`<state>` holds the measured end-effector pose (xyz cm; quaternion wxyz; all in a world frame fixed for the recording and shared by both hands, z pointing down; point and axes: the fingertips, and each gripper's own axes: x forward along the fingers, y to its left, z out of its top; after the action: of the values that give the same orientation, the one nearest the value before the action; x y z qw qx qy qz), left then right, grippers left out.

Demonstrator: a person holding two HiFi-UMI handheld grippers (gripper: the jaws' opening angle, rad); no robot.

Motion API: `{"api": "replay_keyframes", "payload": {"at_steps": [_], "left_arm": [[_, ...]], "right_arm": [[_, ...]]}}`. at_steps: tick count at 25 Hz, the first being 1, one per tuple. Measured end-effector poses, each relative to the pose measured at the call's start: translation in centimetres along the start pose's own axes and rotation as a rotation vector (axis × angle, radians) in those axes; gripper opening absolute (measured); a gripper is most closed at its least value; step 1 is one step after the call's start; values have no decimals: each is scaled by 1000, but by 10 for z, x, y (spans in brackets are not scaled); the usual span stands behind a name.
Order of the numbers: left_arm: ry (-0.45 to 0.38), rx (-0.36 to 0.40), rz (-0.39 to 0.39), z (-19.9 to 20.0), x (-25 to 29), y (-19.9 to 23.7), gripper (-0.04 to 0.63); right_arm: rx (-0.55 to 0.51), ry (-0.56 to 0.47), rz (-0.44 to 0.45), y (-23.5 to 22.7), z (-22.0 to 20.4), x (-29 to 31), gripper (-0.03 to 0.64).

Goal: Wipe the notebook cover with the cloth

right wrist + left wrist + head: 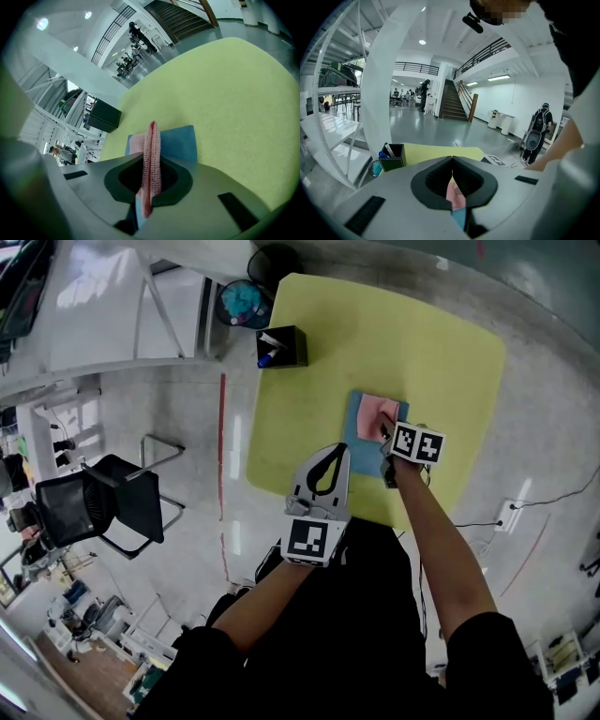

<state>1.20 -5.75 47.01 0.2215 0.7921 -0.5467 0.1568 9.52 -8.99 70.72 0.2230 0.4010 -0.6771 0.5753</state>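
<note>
A blue notebook (pixel 359 439) lies on the yellow-green table (pixel 431 352), near its front edge. A pink knitted cloth (pixel 377 415) rests on the notebook's far right part. My right gripper (pixel 386 440) is shut on the cloth's near edge; in the right gripper view the cloth (pixel 151 164) stands as a ridge pinched between the jaws, over the notebook (pixel 177 142). My left gripper (pixel 328 465) hangs above the table's front edge, left of the notebook, shut with nothing in it. Through its jaws I glimpse slivers of the cloth (pixel 454 195) and the notebook (pixel 460 216).
A black pen holder (pixel 281 346) with a blue marker stands at the table's far left corner. Beyond it sits a bin (pixel 242 302). A black chair (pixel 103 502) stands on the floor to the left, and a white shelf frame (pixel 112 306) at the far left.
</note>
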Motion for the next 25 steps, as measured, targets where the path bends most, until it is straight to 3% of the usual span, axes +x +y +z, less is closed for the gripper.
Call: {"api": "replay_keyframes", "payload": {"at_steps": [10,18,25], "left_arm": [[4,25,-27,3,3,-5,14],[52,28,-62,-7,0,-9,14],[31,29,-65,0,-6,-12,14]], "right_arm": [[-45,31,5,-10,1,-5,36],[-46,32,-6,-18,3,-11,37],[-28,22,-12,-28,2,-19,36]]}}
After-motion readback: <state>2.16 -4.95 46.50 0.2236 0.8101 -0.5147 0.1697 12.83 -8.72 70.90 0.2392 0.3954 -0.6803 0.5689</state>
